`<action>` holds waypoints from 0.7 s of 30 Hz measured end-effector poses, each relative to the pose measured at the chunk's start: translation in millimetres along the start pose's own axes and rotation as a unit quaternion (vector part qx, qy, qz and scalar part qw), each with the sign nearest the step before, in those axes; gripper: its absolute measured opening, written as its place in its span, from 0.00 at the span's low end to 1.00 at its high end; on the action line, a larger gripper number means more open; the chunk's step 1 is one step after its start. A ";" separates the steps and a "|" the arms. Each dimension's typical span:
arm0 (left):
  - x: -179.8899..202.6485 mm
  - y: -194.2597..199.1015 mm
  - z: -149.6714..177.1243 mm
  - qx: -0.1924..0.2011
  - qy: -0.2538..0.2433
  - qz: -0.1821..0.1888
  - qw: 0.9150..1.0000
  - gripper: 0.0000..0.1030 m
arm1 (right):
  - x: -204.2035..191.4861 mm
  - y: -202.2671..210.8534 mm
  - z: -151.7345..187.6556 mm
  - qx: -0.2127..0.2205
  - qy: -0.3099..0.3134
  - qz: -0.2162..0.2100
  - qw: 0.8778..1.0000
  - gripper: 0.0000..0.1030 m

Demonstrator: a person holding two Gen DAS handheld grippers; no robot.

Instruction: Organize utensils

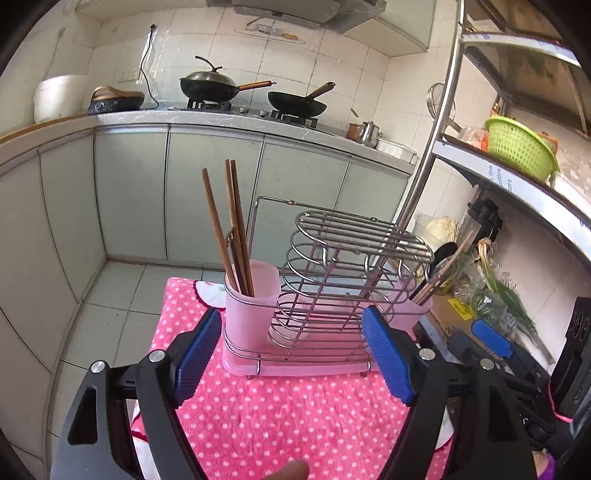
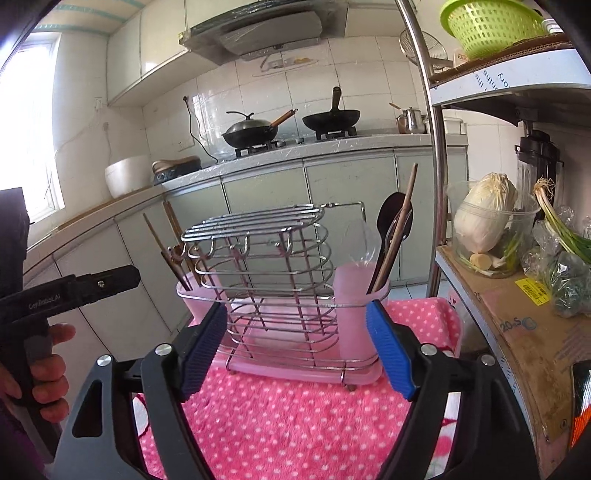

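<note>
A wire utensil rack (image 1: pixel 343 258) on a pink tray stands on a pink polka-dot cloth (image 1: pixel 277 417). Its left pink cup (image 1: pixel 251 310) holds brown chopsticks (image 1: pixel 231 229). The right pink cup (image 2: pixel 354 302) holds a dark spoon and wooden utensils (image 2: pixel 393 229). My left gripper (image 1: pixel 291 332) is open in front of the rack, nothing between its blue pads. My right gripper (image 2: pixel 297 325) is open too, a little short of the rack (image 2: pixel 266 251), and holds nothing. It also shows at the right edge of the left wrist view as the right gripper (image 1: pixel 491 339).
A steel shelf unit (image 2: pixel 436 184) stands right of the cloth with a cabbage (image 2: pixel 484 210), green onions (image 2: pixel 565 229), a cardboard sheet and a green basket (image 2: pixel 487 26). Across the floor, a counter carries two woks (image 2: pixel 255 129). A hand (image 2: pixel 48 369) grips the left tool.
</note>
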State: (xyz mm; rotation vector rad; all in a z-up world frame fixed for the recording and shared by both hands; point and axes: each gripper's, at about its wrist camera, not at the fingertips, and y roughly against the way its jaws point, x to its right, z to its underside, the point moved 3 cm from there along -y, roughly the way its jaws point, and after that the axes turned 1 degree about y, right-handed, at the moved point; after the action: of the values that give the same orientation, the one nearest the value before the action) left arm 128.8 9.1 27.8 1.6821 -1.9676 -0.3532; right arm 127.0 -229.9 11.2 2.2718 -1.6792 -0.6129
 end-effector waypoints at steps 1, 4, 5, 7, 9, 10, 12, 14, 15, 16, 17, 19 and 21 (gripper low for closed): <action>3.2 0.6 2.1 0.001 -0.005 -0.005 1.000 0.76 | -0.7 0.2 1.8 -0.004 0.000 0.004 1.000 0.77; 9.9 3.4 9.6 0.009 -0.015 -0.020 1.000 0.77 | -3.8 1.0 7.3 -0.012 0.002 0.015 1.000 0.77; 11.9 3.6 12.2 0.011 -0.019 -0.026 0.999 0.77 | -5.1 1.3 9.0 -0.015 0.004 0.021 1.000 0.77; 17.2 2.9 16.7 0.012 -0.025 -0.037 0.999 0.77 | -7.3 2.2 11.5 -0.018 0.007 0.028 0.999 0.77; 21.8 2.4 22.2 0.013 -0.032 -0.050 0.998 0.77 | -8.9 2.8 14.3 -0.021 0.010 0.035 0.999 0.77; 24.2 1.7 24.9 0.012 -0.036 -0.054 0.998 0.77 | -10.1 2.8 15.3 -0.024 0.010 0.038 0.999 0.77; 27.4 -0.4 29.3 0.009 -0.043 -0.057 0.997 0.77 | -11.0 3.1 17.6 -0.027 0.011 0.043 0.999 0.77; 30.1 -2.6 33.5 0.005 -0.045 -0.060 0.997 0.77 | -11.3 2.0 19.2 -0.031 0.012 0.047 0.998 0.77; 30.6 -3.4 34.8 0.004 -0.046 -0.061 0.997 0.77 | -11.2 1.4 19.7 -0.033 0.012 0.049 0.998 0.77; 31.2 -4.1 36.4 0.003 -0.046 -0.062 0.997 0.77 | -10.8 1.1 20.8 -0.035 0.010 0.052 0.998 0.77; 31.7 -4.6 38.3 0.002 -0.046 -0.064 0.997 0.77 | -9.8 0.7 21.2 -0.037 0.009 0.053 0.998 0.77; 32.4 -6.2 40.7 0.000 -0.047 -0.067 0.997 0.77 | -8.5 -0.8 22.1 -0.040 0.006 0.058 0.998 0.77; 33.0 -7.4 42.6 -0.001 -0.047 -0.070 0.996 0.77 | -6.3 -2.3 23.4 -0.044 0.002 0.062 0.997 0.77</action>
State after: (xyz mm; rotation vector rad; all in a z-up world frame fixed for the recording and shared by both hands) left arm 108.9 -30.1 -4.2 1.8382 -1.9183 -0.4952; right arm 116.3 -222.1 -9.3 2.0896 -1.7393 -0.6393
